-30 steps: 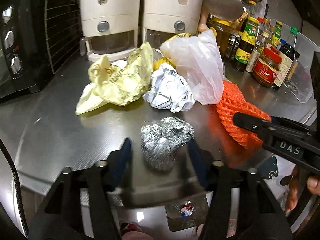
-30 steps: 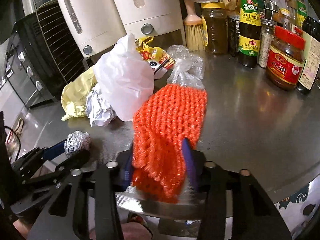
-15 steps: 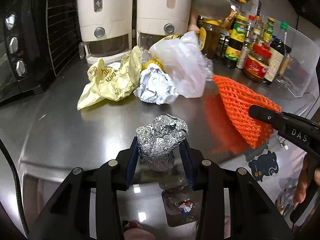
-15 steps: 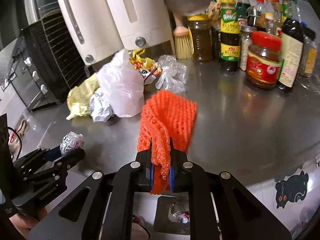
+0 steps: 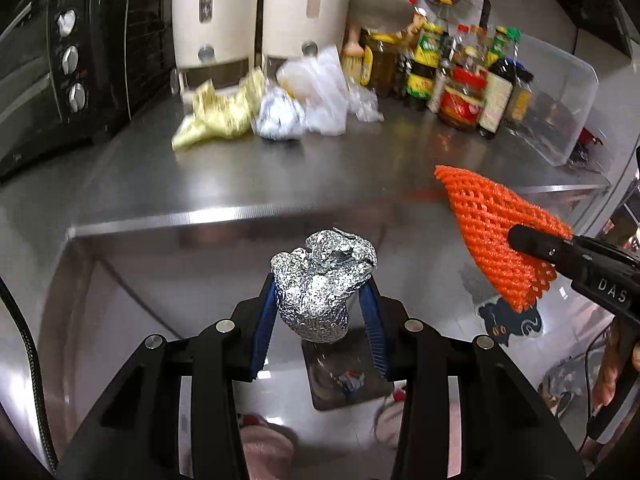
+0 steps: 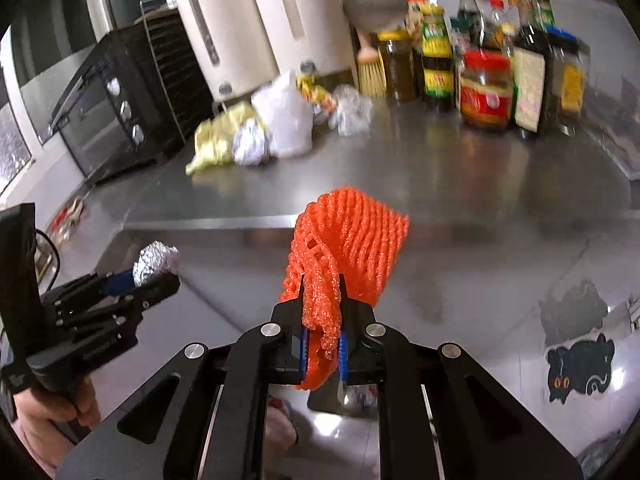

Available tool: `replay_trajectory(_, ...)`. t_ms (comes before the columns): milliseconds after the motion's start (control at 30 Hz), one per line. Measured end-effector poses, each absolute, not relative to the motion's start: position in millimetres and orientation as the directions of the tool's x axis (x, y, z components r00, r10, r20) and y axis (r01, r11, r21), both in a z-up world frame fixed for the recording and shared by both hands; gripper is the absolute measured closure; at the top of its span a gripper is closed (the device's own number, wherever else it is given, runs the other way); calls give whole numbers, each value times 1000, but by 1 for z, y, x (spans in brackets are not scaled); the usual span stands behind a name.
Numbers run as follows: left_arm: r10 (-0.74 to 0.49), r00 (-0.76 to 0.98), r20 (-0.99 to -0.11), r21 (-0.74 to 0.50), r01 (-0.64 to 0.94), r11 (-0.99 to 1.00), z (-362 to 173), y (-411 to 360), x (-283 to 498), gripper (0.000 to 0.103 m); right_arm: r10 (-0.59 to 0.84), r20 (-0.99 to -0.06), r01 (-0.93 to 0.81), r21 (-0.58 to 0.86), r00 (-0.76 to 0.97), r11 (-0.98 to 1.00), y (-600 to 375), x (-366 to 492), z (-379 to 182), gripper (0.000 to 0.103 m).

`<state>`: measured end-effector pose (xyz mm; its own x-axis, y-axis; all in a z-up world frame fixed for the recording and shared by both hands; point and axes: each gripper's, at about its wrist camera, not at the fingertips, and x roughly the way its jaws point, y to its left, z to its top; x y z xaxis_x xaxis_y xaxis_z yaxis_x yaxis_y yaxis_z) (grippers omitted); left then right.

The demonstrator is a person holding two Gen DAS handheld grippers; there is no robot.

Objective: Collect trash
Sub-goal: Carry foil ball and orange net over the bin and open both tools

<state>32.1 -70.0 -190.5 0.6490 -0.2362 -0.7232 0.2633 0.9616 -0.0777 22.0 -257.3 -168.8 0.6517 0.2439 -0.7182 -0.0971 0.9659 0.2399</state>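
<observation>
Held items, both clear of the steel counter [image 5: 280, 176]: left gripper [image 5: 320, 300] half-closed on foil ball [image 5: 322, 280], centre frame; right gripper [image 6: 322, 344] pinching orange foam net [image 6: 348, 248], nearly shut; risk: the shallow-held ball or dangling net slipping loose in transit.

Black plastic left gripper [image 5: 320, 300], built of angular struts with triangular cut-outs. Round silver screws at the joints. Blue ribbed pads lining the fingers [image 5: 262, 332]. Black cable running down the left edge of that view. Same build on the right gripper [image 6: 322, 326]: black frame, silver screws, blue pads. White letters "DAS" on its side, seen from the left wrist. Left hand [image 6: 52, 412] bare on a black handle.
</observation>
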Motion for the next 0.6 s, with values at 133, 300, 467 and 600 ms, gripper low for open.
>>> replay_trajectory(133,-234,604,-762,-82,268,960,-226,-72,19,64,250,-764,-78,255,595,964,-261,8,-212,91)
replay_trajectory(300,-238,528,-815,-100,278,956,-275,-79,18,64,247,-831,-43,261,499,964,-261,6,-274,91)
replay_trajectory(467,-211,441,-872,-92,275,957,-337,-92,26,64,257,-874,12,287,412,958,-264,15,-331,91)
replay_trajectory(600,-226,378,-898,-130,261,957,-384,-97,39,64,278,-898,53,314,341,948,-268,30,-381,91)
